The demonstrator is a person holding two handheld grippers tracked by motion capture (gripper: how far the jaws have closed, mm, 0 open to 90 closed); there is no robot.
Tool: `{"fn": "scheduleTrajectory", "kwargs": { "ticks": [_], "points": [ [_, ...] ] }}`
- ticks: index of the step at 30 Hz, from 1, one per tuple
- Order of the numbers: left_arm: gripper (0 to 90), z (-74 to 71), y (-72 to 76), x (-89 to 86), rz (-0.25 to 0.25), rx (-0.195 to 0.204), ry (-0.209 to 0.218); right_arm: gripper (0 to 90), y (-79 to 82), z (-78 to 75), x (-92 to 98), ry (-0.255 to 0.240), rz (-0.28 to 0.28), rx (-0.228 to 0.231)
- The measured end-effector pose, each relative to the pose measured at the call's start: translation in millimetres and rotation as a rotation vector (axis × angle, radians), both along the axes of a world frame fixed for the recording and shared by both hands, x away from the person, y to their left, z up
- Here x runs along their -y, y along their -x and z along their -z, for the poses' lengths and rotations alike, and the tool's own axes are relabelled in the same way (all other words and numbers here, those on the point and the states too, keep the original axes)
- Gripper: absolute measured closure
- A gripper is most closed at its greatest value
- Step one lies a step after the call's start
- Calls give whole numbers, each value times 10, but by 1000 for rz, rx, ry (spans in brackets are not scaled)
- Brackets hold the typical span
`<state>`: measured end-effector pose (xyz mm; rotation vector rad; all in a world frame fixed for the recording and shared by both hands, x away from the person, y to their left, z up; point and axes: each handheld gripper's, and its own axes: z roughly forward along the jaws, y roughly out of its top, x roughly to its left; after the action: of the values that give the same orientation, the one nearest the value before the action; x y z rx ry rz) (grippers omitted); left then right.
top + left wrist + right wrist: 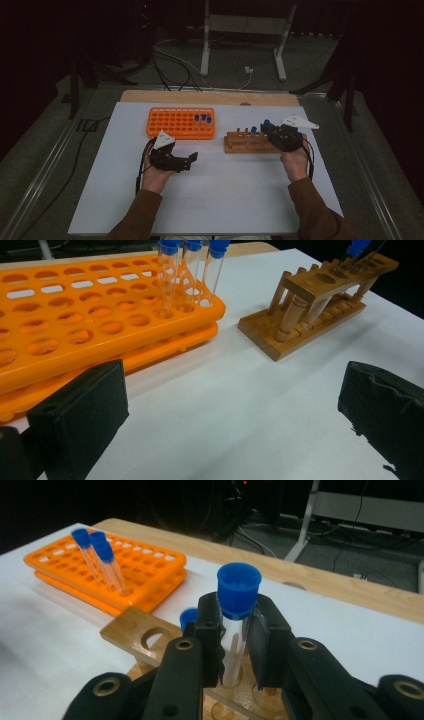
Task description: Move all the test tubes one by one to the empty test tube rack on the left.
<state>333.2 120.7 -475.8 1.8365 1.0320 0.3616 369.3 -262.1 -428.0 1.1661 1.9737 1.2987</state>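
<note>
While upright, right tongs (235, 645) round tube (235, 630)

Table (210, 200) bears orange rack (180, 123), wooden rack (248, 142).

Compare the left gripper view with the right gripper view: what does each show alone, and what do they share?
Left gripper view alone: its own open black fingers over bare white table. Right gripper view alone: the right gripper shut on a clear blue-capped test tube, with wooden table edge behind. Shared: the orange plastic tube rack holding three blue-capped tubes, and the wooden tube rack.
</note>
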Motion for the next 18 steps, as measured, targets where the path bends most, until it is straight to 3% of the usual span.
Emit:
{"fn": "scheduleTrajectory", "kwargs": {
  "ticks": [11, 18],
  "points": [
    [8, 9, 3, 27, 13, -5, 8, 766, 68, -211, 6, -17, -25, 30],
    [8, 14, 3, 44, 21, -9, 20, 766, 117, -226, -15, -25, -52, 16]
  ]
}}
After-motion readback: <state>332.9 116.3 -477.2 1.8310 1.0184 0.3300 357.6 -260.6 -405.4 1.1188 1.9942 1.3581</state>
